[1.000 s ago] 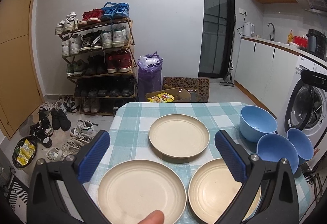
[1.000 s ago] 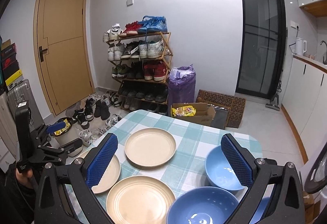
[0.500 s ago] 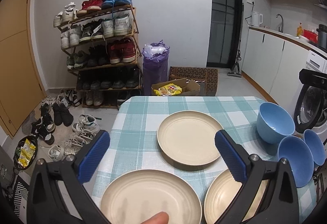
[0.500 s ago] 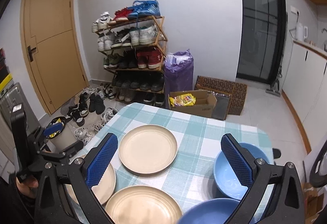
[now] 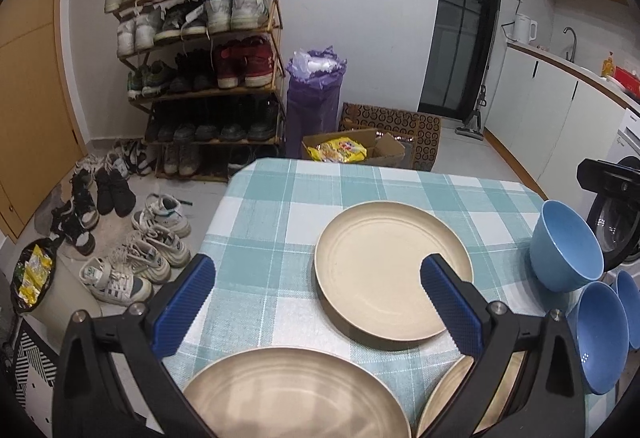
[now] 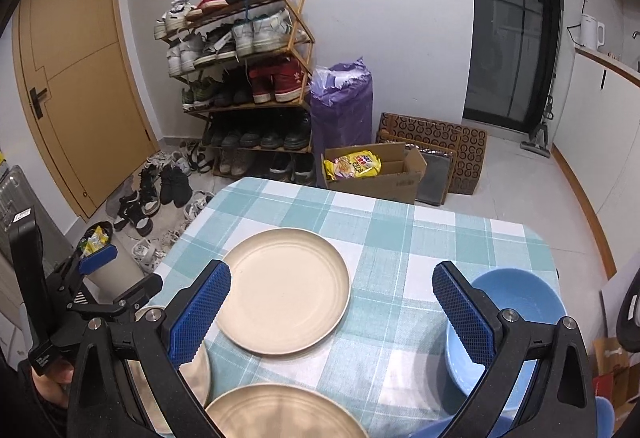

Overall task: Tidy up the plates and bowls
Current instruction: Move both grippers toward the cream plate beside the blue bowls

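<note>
Plates: the far beige plate [image 5: 394, 270] lies ahead between both grippers; left gripper [image 5: 318, 290] and right gripper [image 6: 332, 302] hover with fingers wide, empty, neither clearly nearer.

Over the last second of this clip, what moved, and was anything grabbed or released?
Both tools, left and right, advanced over the table, so the far plate now looms larger in both views. Nothing was gripped or released: both stay open and empty. The plates and blue bowls kept their places.
</note>
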Demonstrator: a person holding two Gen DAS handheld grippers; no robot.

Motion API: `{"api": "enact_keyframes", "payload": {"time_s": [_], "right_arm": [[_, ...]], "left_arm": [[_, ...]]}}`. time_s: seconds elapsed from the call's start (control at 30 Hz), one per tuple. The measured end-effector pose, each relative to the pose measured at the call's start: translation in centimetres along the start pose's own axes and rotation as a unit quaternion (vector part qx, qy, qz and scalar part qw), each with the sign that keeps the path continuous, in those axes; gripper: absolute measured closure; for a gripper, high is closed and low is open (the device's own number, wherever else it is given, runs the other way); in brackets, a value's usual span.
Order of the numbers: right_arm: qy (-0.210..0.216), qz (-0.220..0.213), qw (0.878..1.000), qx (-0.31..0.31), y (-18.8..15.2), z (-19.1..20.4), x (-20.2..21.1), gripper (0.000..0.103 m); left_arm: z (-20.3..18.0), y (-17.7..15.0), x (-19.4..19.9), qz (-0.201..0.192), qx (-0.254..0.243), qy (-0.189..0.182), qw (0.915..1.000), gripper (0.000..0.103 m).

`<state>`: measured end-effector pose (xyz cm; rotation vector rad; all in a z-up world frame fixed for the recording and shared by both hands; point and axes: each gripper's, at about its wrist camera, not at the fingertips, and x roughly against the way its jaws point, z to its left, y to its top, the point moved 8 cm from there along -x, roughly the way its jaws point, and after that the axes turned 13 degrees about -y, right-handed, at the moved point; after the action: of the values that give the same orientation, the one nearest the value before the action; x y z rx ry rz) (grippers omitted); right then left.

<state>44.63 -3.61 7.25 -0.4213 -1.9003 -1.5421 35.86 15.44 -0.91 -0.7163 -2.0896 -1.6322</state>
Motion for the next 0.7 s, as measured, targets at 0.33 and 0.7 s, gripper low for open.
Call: {"api": "enact_keyframes", "payload": {"time_s": [0.33, 0.7], "right_arm": [[-0.026, 0.069, 0.997, -0.011, -1.1, 0.5, -7.1, 0.0], [-0.036, 0.142, 0.989, -0.003, -3.8, 1.9, -12.8, 0.0]], "left_arm": [[1.0, -0.7, -4.2, 0.038, 0.017, -0.004, 0.9991, 0.0], [2.7, -2.0, -7.6, 0.076, 0.036, -0.001, 0.9965, 0.001]]}}
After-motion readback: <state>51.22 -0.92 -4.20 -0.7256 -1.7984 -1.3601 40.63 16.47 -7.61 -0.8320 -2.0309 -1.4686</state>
